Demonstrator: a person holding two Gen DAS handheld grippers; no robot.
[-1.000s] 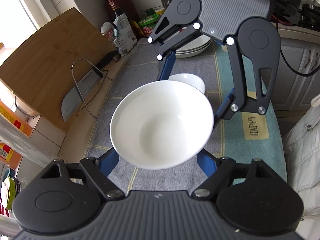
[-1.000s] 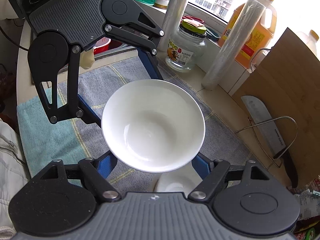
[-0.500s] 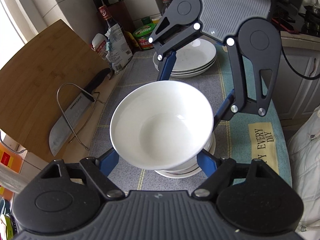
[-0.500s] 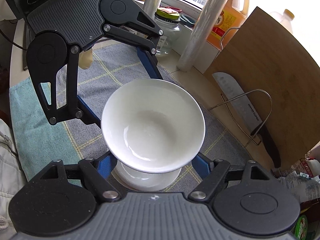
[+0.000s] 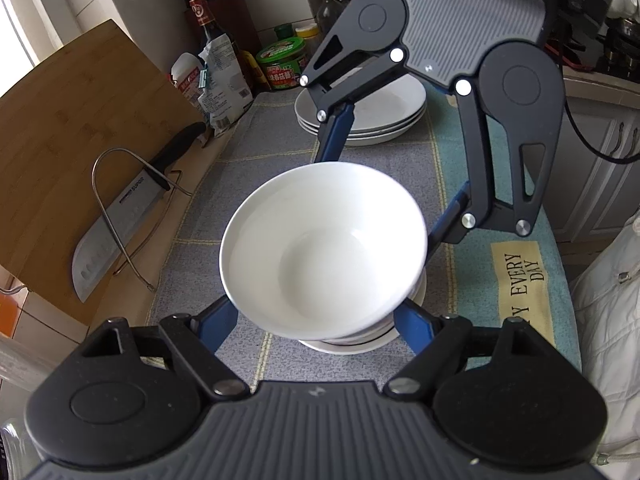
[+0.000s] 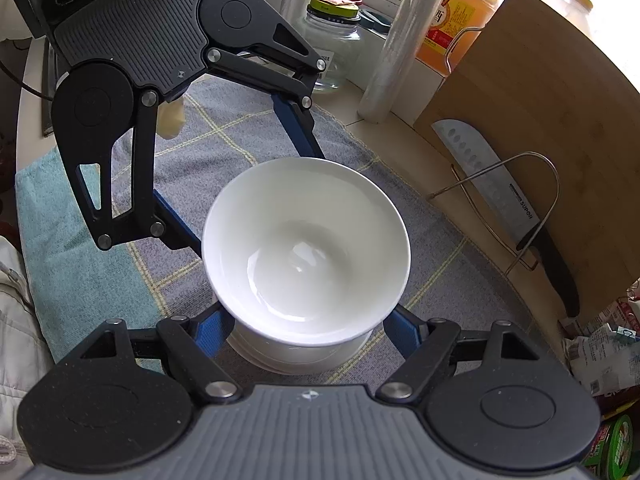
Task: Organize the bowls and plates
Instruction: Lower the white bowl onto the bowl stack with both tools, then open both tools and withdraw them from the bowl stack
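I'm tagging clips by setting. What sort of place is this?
Most likely a home kitchen counter: a knife leans against a wooden cutting board, sauce bottles line the wall, and stacked plates sit on a cloth.

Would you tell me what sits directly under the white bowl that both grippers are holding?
Under the white bowl sits a stack of white bowls on the towel; only rims show, so their count is hidden.
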